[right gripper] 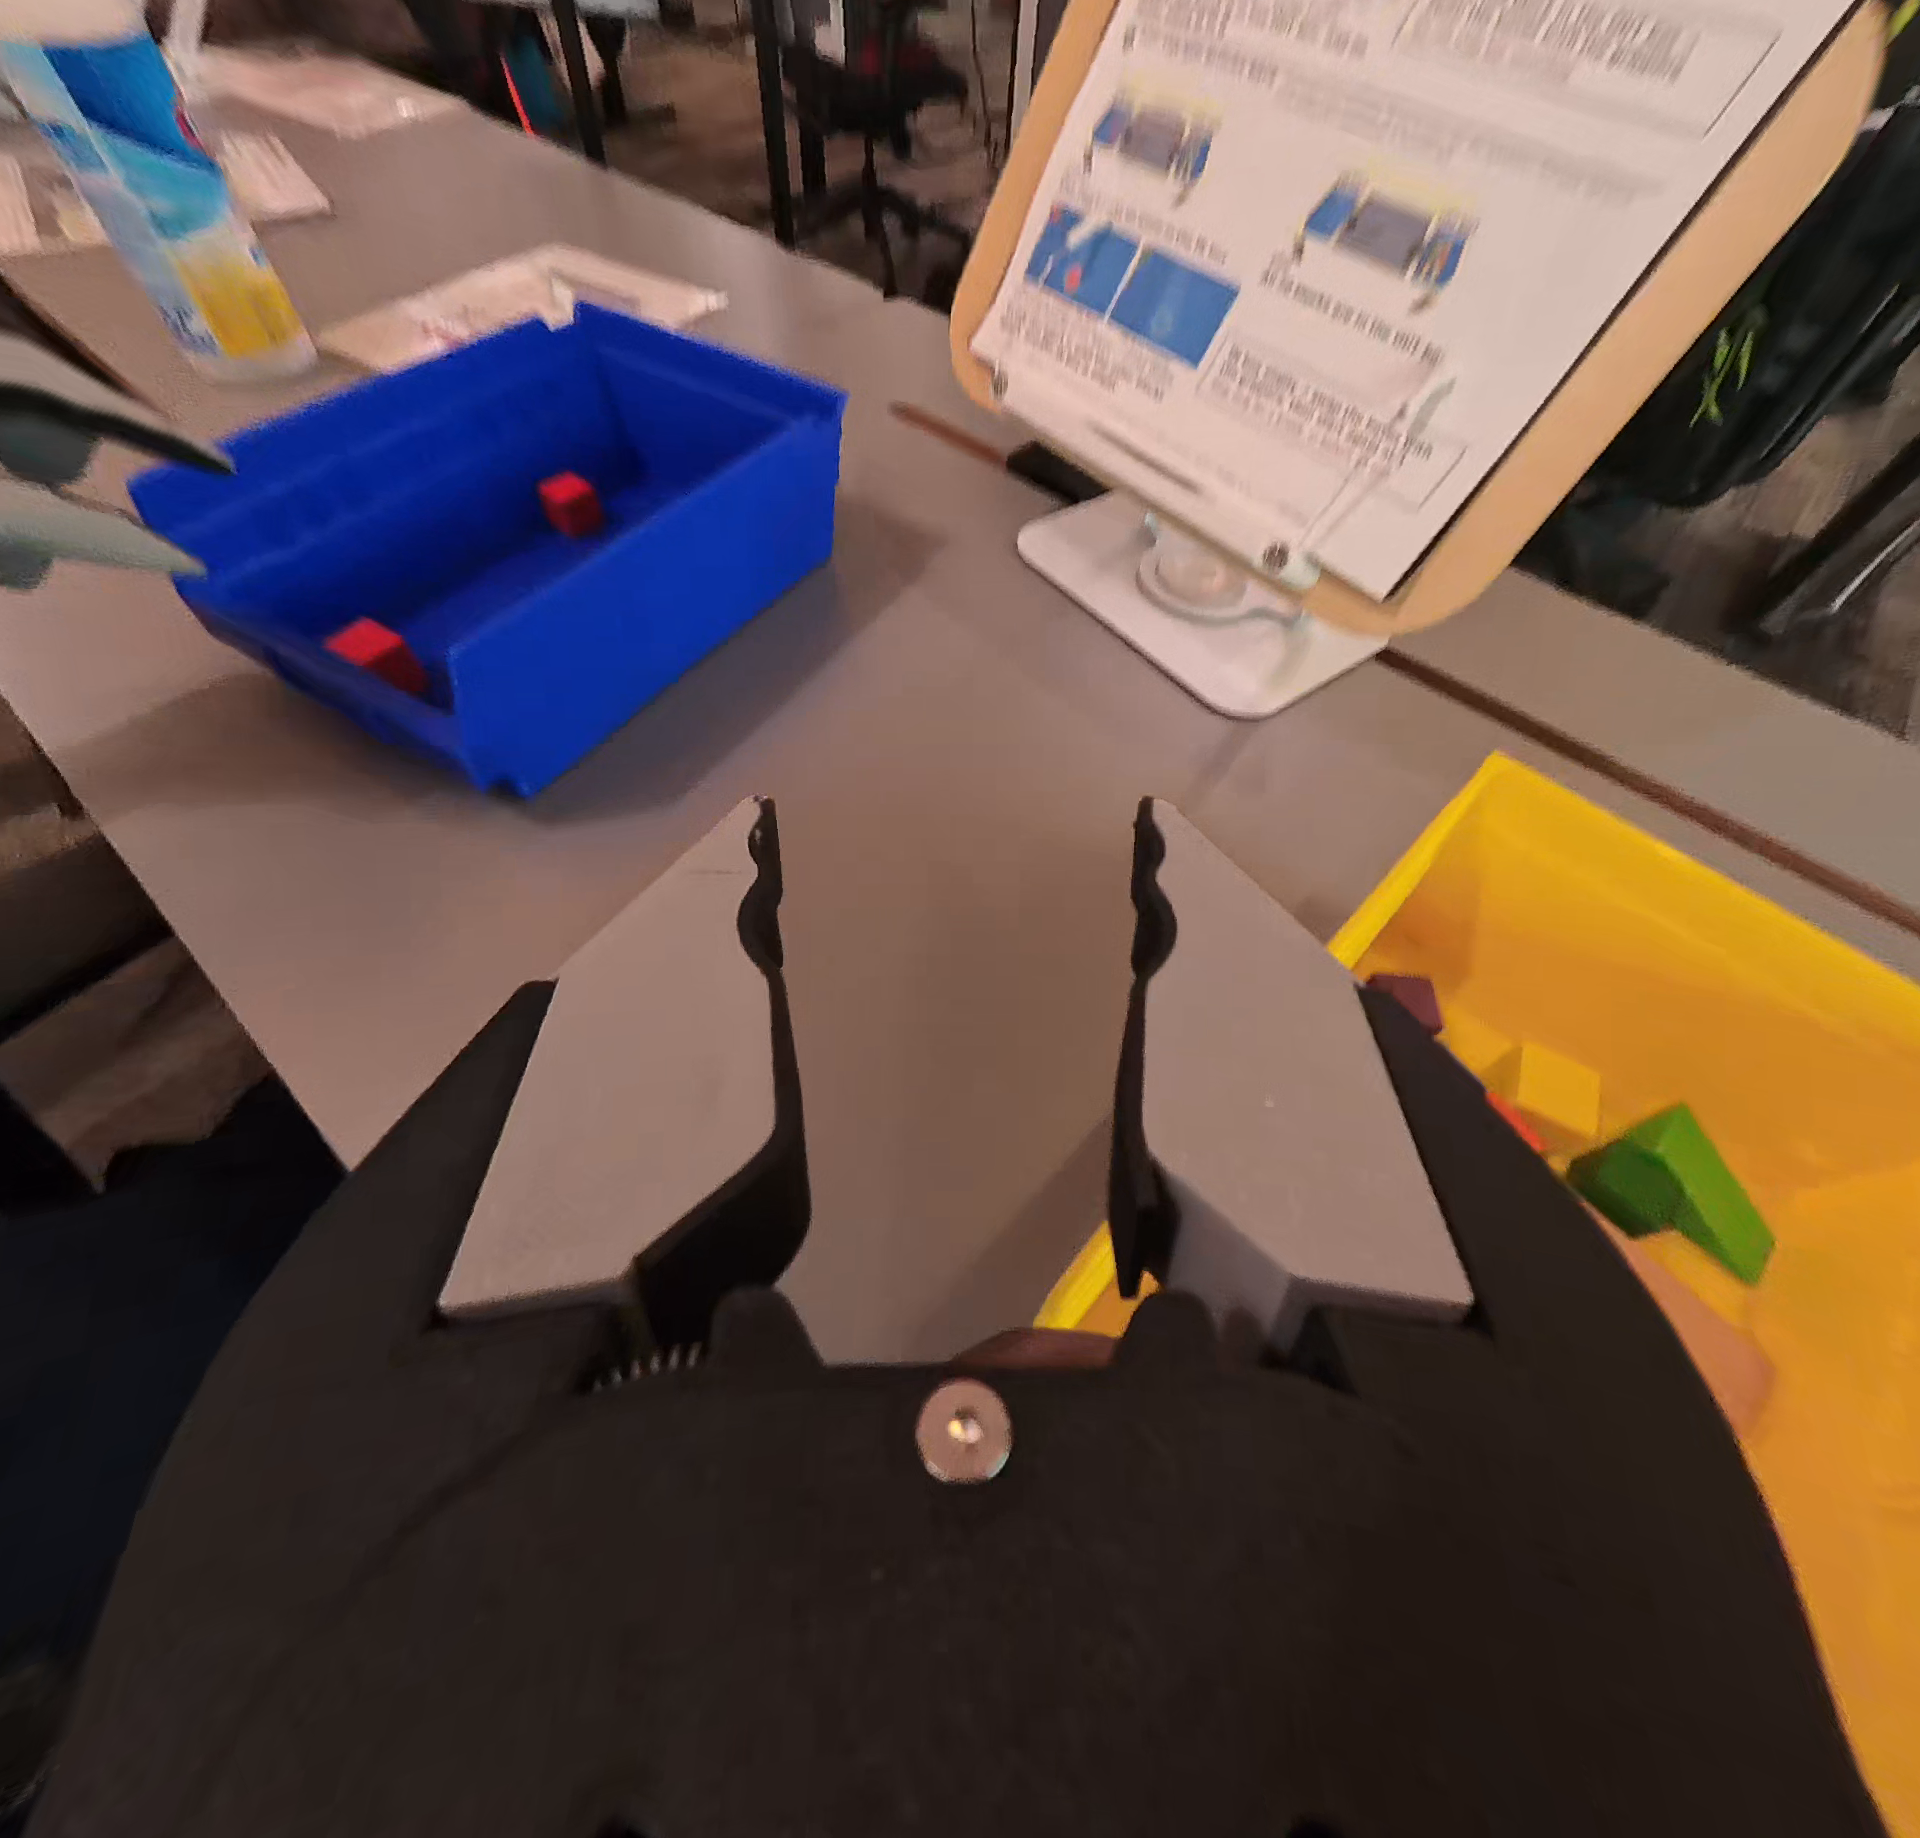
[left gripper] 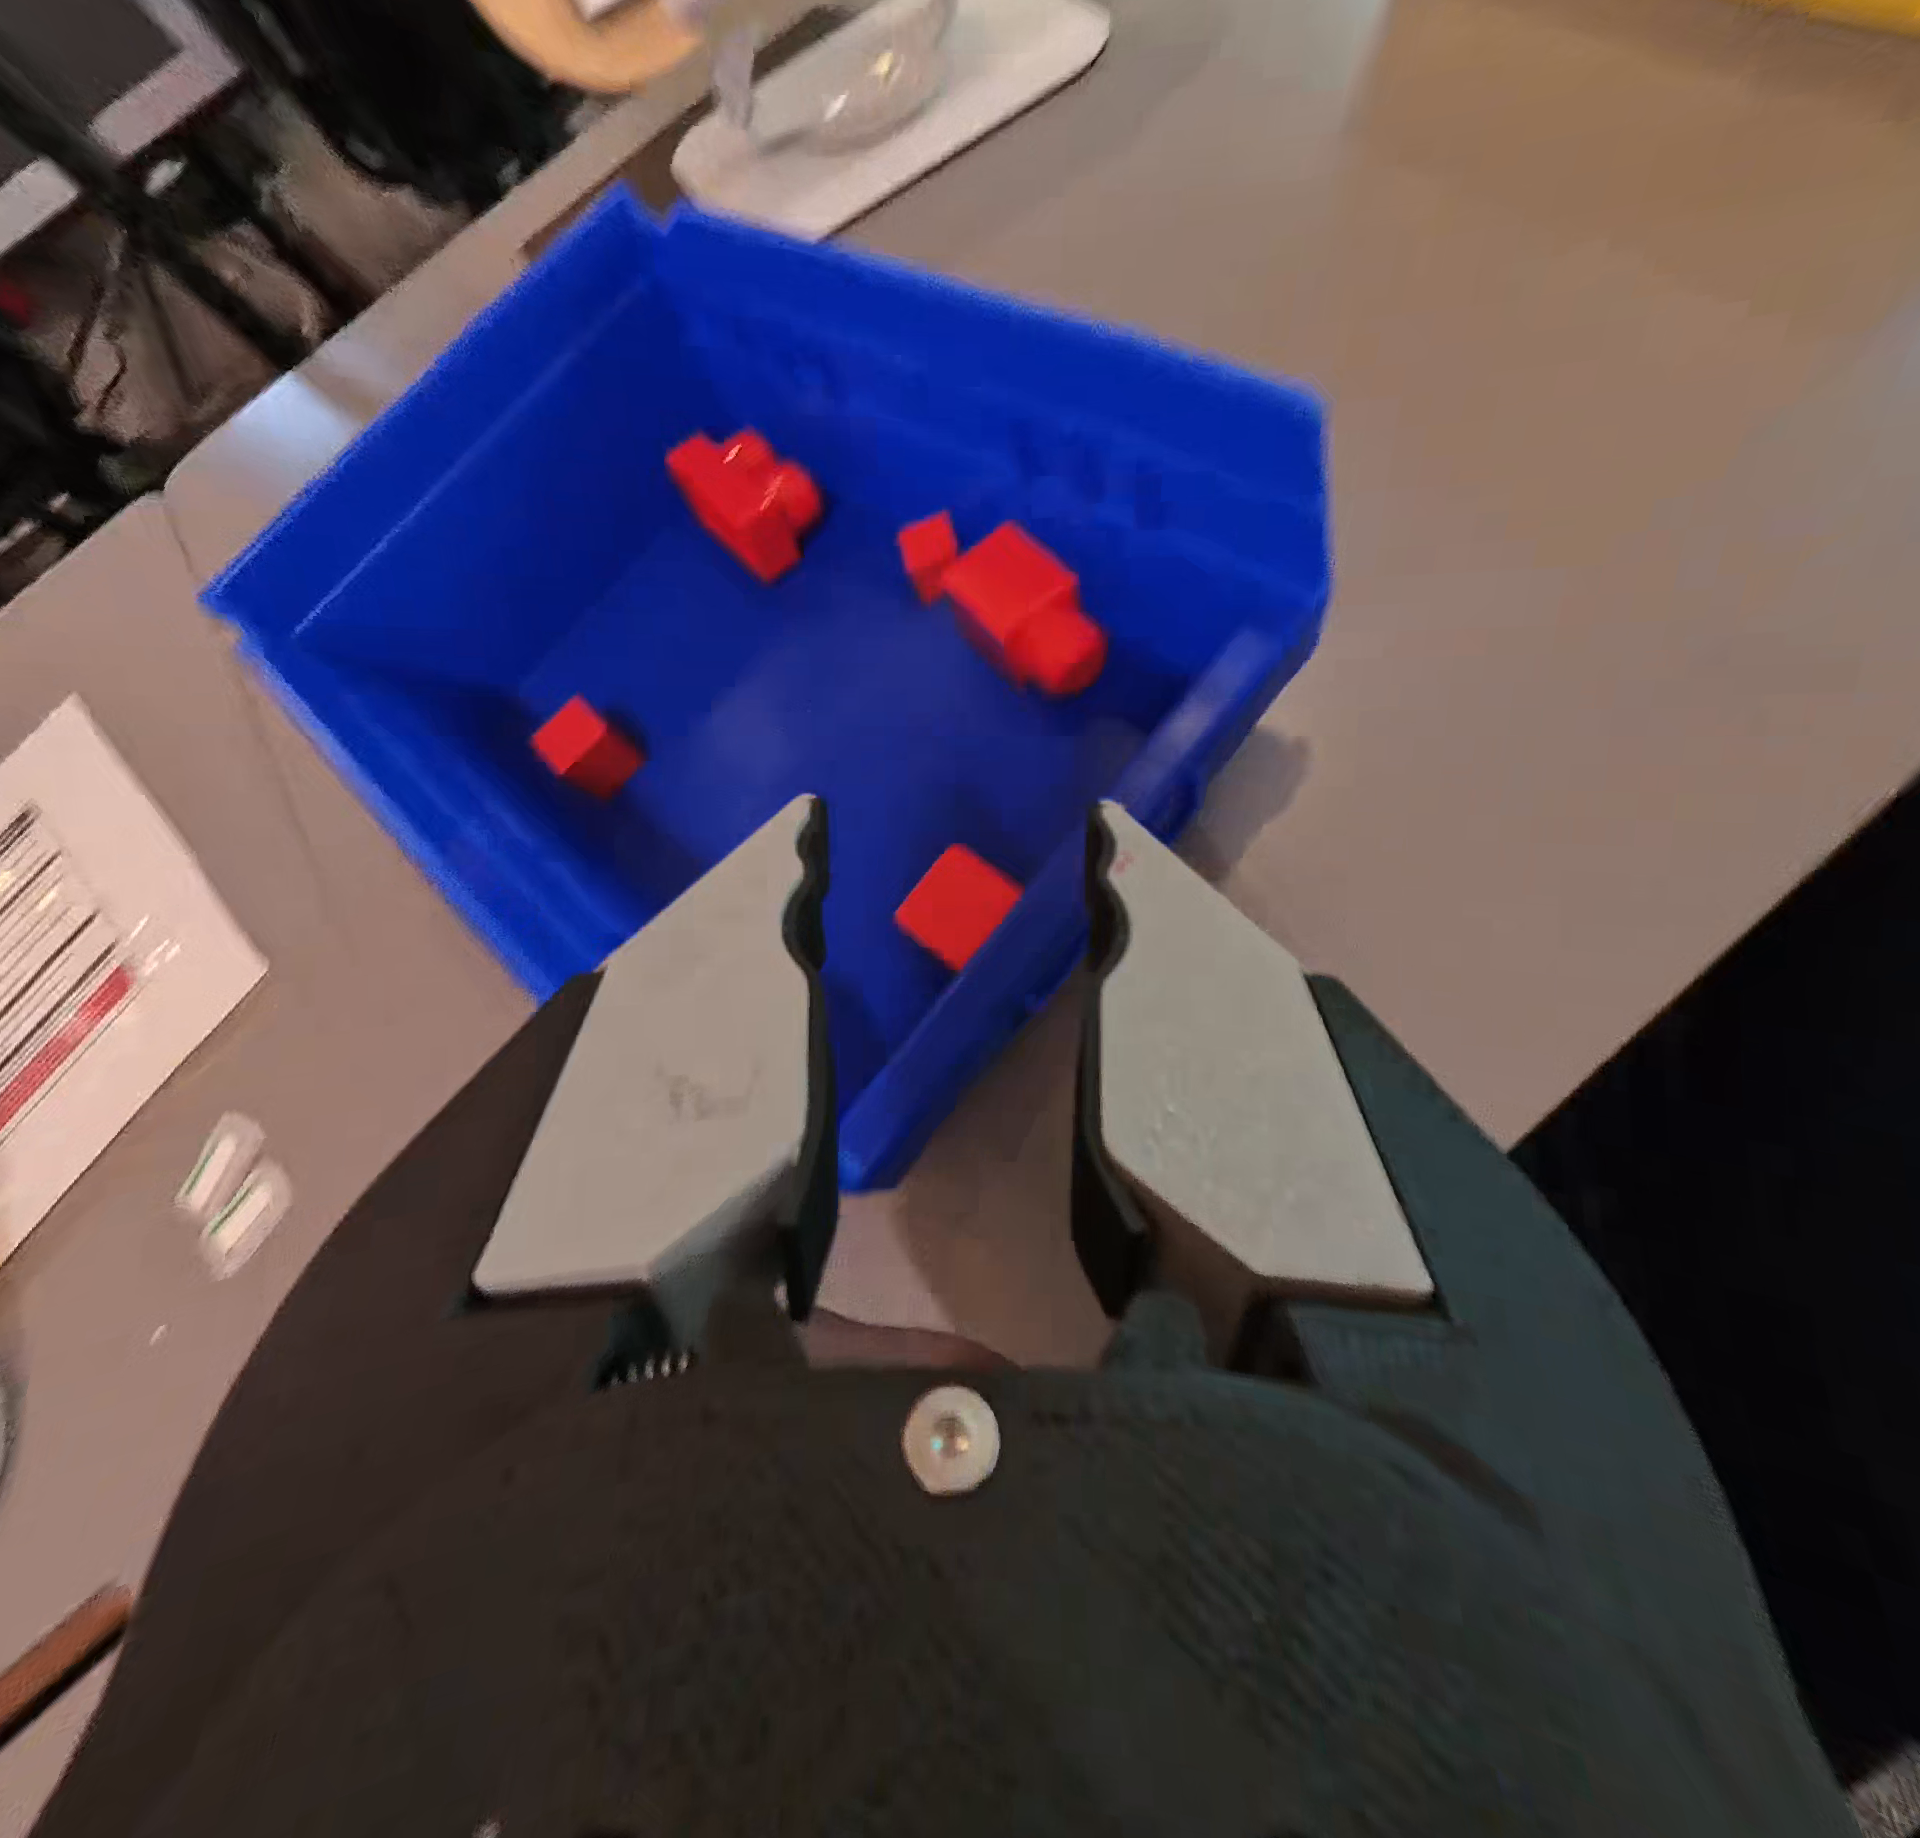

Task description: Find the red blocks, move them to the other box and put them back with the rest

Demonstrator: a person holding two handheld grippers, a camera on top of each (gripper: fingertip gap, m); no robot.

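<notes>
Two grippers hang over a grey table (right gripper: 935,645), both spread wide and empty. The left gripper (left gripper: 956,832) hovers above the near wall of a blue box (left gripper: 436,500), a red block (left gripper: 956,905) showing between its fingers. Beyond it lie a small cube (left gripper: 587,749) and two clusters of red blocks (left gripper: 743,500), touching nothing but the box floor. The right gripper (right gripper: 951,832) hangs over bare table, beside a yellow box (right gripper: 1558,853) holding a green block (right gripper: 1683,1186) and others. Farther off stand a printed sheet on a stand (right gripper: 1403,230) and a bottle (right gripper: 177,219), clear of both boxes.
</notes>
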